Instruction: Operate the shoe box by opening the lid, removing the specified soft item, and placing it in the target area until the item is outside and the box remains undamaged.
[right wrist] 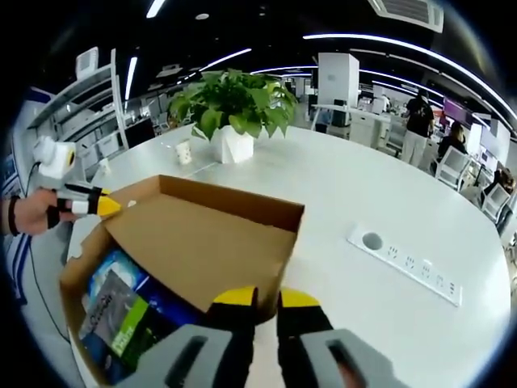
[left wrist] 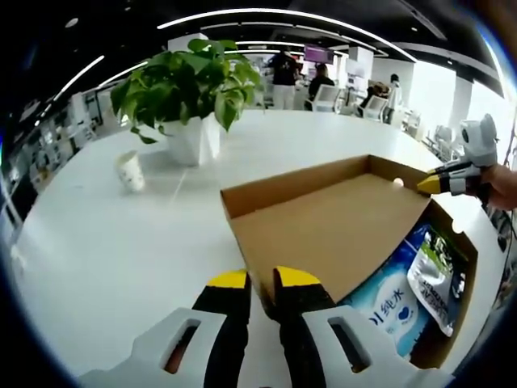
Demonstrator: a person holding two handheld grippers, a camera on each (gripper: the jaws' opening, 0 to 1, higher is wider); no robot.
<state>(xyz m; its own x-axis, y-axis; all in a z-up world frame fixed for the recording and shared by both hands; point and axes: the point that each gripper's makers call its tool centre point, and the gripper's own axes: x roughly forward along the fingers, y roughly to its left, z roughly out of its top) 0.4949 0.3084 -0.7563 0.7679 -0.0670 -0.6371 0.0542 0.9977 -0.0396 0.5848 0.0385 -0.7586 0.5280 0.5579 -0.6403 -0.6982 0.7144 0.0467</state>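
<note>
While a brown cardboard shoe box (left wrist: 452,323) sits on a wide white table (left wrist: 121,242), its lid (left wrist: 331,226) is lifted partway and held from two opposite sides. In the left gripper view, the left gripper (left wrist: 262,281) rises from the bottom with its yellow-tipped jaws close together, clamped on the near corner of the lid's rim. The right gripper (left wrist: 432,184) comes in from the right, held by a hand (left wrist: 502,186), its yellow tip touching the far corner of the lid.

Under the raised lid, soft plastic packets lie inside the box: a blue and white packet (left wrist: 392,311) with printed characters, and a darker packet (left wrist: 436,279) beside it.

In the right gripper view, the right gripper (right wrist: 266,301) has its jaws nearly closed, pinching the lid's (right wrist: 202,242) near edge. The left gripper (right wrist: 103,206) shows at the left, held by a hand (right wrist: 32,212), its tip at the lid's far corner. The packets (right wrist: 121,319) lie in the open part of the box (right wrist: 77,279).

Farther off on the table stand a potted plant (left wrist: 190,93) and a paper cup (left wrist: 129,171). A white power strip (right wrist: 408,263) is set into the table, well apart from the box. People stand in the office background.
</note>
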